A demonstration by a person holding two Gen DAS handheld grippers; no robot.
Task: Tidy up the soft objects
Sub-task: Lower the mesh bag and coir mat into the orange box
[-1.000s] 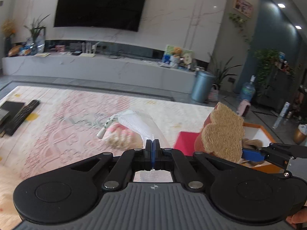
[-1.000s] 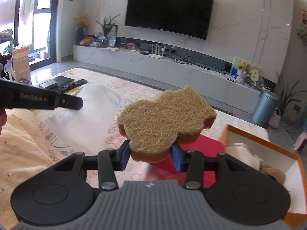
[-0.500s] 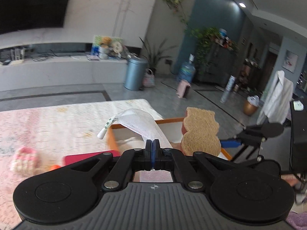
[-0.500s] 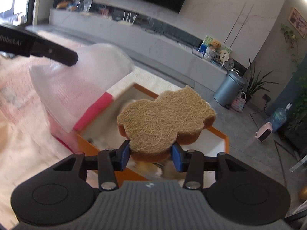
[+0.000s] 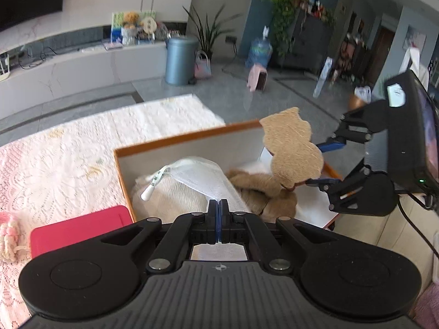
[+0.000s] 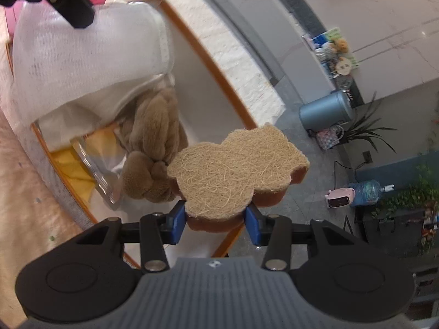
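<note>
Sponge (image 6: 233, 170) sits clamped between the right gripper's (image 6: 216, 223) blue pads above the box (image 6: 208, 63), while the left gripper (image 5: 218, 223), jaws together, pinches a mesh bag (image 5: 203, 176) over a brown plush (image 6: 153, 148) inside.

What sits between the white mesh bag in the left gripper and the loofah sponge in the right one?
In the right wrist view, the brown plush toy lies in the orange-rimmed box between the mesh bag and the loofah sponge; the left wrist view shows the same.
</note>
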